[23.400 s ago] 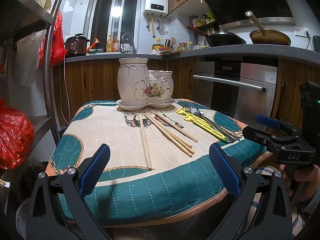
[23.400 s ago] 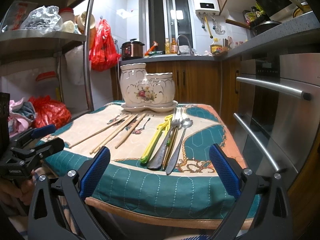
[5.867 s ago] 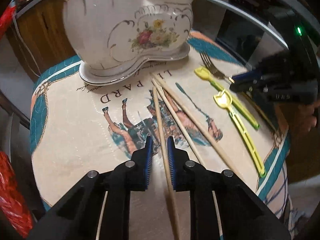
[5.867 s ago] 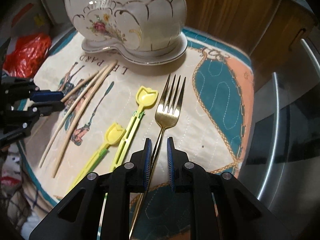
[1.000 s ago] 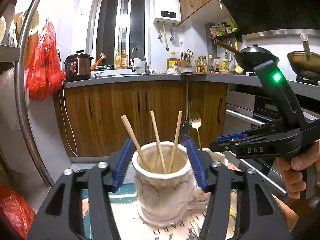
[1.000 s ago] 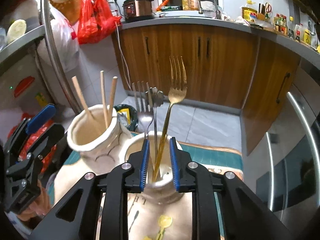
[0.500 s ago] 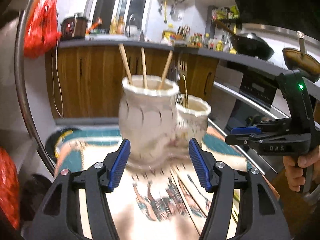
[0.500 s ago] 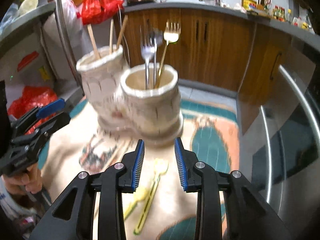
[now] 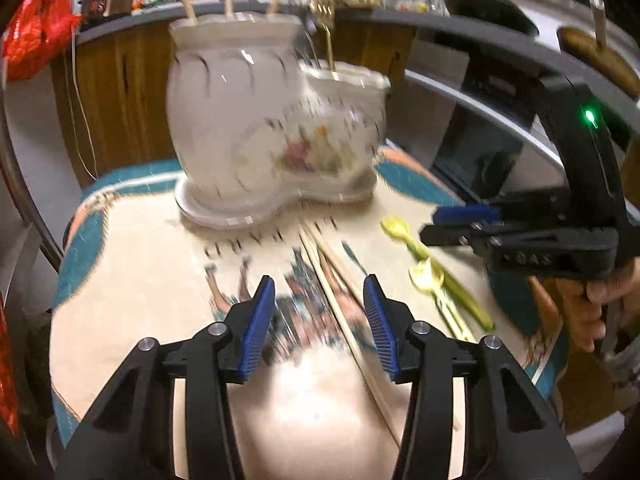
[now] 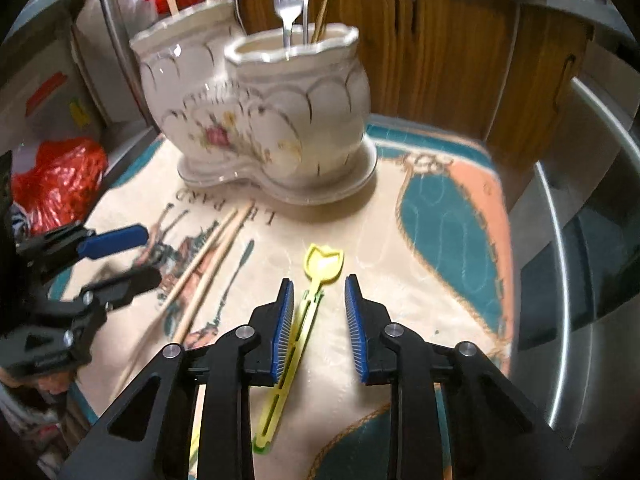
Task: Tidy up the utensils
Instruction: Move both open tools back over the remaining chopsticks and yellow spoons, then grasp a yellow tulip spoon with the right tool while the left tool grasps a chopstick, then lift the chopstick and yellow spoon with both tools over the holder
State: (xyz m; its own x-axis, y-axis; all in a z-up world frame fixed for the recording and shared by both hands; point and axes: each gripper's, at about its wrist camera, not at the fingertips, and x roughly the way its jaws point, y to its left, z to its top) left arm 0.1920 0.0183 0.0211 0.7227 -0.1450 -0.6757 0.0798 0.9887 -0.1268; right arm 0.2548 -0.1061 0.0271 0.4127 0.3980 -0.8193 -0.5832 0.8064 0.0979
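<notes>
Both grippers now low over table cloth, off white floral 2-pot ceramic holder (image 10: pixel 256 112), upper centre. Left gripper (image 9: pixel 320 320): empty, jaws closing astride 3 wooden chopsticks (image 9: pixel 340 300). Right gripper (image 10: pixel 318 316): empty, jaws closing over yellow tulip-ended plastic utensil (image 10: pixel 304 312), lower centre. Pickups pending.

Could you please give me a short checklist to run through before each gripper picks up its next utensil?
1. Left gripper empty, closing: ok.
2. Chopsticks on the cloth between its fingers: ok.
3. Right gripper empty, closing: ok.
4. Yellow tulip utensil centred between its fingers: not ok, it lies by one finger.
5. Room in the ceramic holder: cannot tell.
</notes>
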